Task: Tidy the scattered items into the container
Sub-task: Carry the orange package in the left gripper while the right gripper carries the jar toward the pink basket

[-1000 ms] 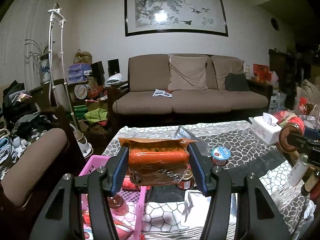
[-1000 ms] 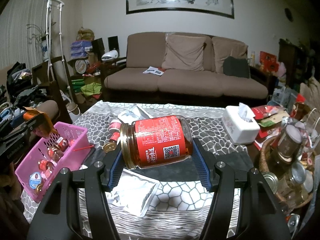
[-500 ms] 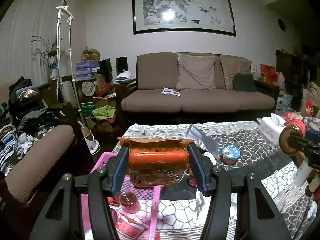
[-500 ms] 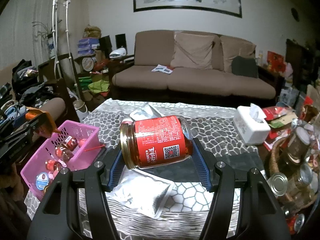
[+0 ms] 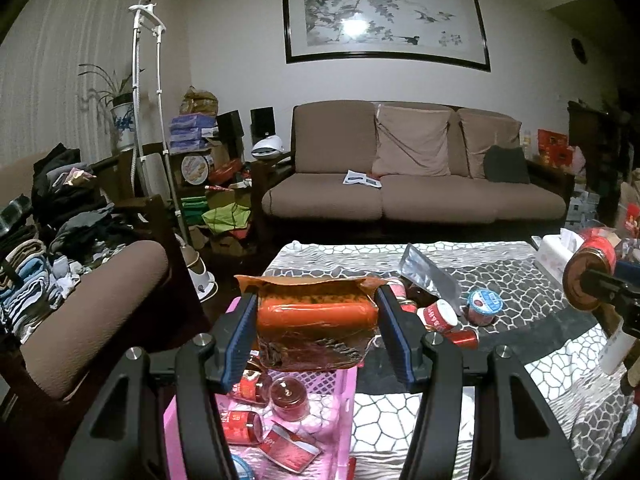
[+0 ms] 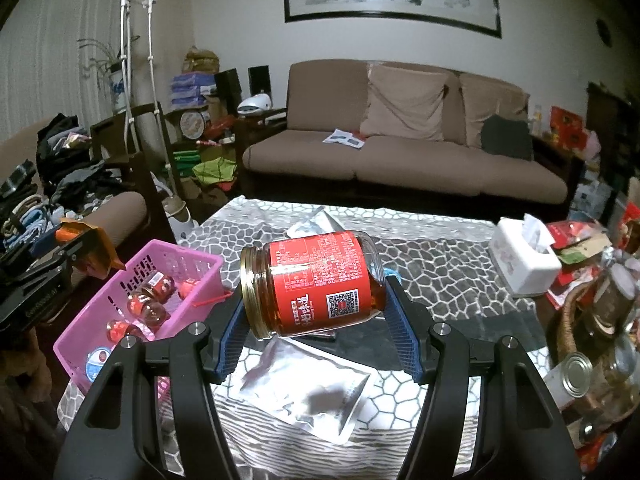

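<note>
My left gripper (image 5: 316, 320) is shut on an orange and brown snack packet (image 5: 314, 316) and holds it above the pink basket (image 5: 344, 408), which holds several small red jars. In the right wrist view the basket (image 6: 188, 260) sits at the table's left edge, with the left gripper and its packet (image 6: 96, 252) above its far left side. My right gripper (image 6: 314, 296) is shut on a glass jar with a red label (image 6: 312, 284), held on its side above a silver foil pouch (image 6: 308, 388). The jar also shows in the left wrist view (image 5: 592, 268).
On the patterned tablecloth (image 5: 520, 280) lie a second foil pouch (image 5: 428, 276), a small cup with a blue lid (image 5: 484, 304) and red jars (image 5: 438, 316). A white tissue box (image 6: 524, 264) and a basket of bottles and cans (image 6: 592, 340) stand at the right. A brown armchair (image 5: 92, 300) is at the left.
My left gripper with the packet has moved left and back, over the pink basket. My right gripper with the jar has shifted a little left, and the foil pouch now lies directly below it.
</note>
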Motion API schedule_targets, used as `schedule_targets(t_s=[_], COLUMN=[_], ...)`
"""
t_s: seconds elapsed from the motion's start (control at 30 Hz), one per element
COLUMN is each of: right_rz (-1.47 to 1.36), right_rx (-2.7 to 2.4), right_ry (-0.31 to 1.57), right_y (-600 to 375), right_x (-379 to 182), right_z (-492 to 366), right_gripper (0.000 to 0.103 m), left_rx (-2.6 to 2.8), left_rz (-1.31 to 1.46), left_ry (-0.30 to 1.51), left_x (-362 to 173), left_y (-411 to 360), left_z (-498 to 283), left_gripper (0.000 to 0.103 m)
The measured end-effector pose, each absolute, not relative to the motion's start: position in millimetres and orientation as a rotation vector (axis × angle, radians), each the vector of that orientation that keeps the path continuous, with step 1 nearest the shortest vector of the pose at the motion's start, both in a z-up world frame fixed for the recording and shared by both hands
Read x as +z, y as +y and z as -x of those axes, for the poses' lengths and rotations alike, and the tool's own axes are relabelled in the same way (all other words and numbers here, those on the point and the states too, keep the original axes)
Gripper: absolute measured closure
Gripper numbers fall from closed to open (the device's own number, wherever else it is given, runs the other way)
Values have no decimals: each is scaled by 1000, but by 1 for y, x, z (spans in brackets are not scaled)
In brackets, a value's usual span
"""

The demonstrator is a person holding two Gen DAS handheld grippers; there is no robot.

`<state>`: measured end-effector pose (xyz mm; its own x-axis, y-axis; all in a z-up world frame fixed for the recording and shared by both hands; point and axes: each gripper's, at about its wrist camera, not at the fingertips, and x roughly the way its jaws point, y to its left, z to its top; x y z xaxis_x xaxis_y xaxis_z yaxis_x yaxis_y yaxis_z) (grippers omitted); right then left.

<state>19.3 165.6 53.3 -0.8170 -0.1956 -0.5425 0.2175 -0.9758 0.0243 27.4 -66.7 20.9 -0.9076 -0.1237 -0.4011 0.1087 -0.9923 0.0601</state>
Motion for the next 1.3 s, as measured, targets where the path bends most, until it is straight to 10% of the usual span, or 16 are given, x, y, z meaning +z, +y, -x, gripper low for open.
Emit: schedule_targets(t_s=[1.3], right_rz=[-806], right_rx=[-2676], right_ry=[74], right_y=[84], right_x=[66], right_z=[-22], right_gripper=[43], left_rx=[-2875], left_rz=[-647], left_ry=[13], left_x=[27], left_y=[-129], left_z=[-48], left_gripper=[45])
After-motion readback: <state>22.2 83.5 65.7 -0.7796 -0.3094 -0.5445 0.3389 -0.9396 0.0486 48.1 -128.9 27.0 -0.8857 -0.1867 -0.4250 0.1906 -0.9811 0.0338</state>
